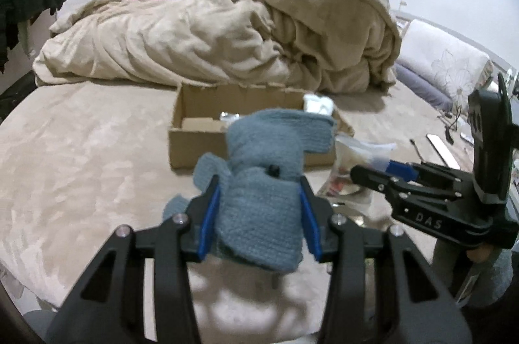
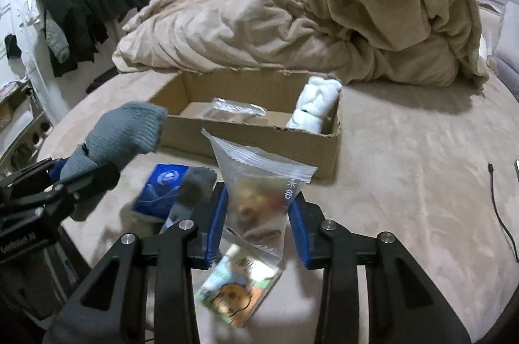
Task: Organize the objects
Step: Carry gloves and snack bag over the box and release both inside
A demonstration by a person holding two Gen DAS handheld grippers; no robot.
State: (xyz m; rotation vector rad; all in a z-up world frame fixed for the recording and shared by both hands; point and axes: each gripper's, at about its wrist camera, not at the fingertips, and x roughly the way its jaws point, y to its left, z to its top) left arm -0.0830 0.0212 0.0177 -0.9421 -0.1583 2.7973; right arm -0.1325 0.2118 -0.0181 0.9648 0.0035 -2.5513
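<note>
My left gripper (image 1: 259, 207) is shut on a blue-grey knitted glove (image 1: 262, 168) and holds it above the bed, in front of an open cardboard box (image 1: 194, 146). The glove also shows in the right wrist view (image 2: 126, 133). My right gripper (image 2: 258, 214) is shut on a clear zip bag of snacks (image 2: 259, 181), lifted above the bed before the box (image 2: 253, 142). The box holds a rolled white cloth (image 2: 316, 105) and a clear packet (image 2: 236, 108). A blue packet (image 2: 162, 188), a grey glove (image 2: 194, 185) and a snack packet (image 2: 236, 288) lie on the bed.
A heaped beige blanket (image 1: 246, 35) lies behind the box. Pillows (image 1: 444, 61) are at the right. A black cable (image 2: 499, 207) lies on the bed at the right. Dark clothes (image 2: 87, 3) hang at the left.
</note>
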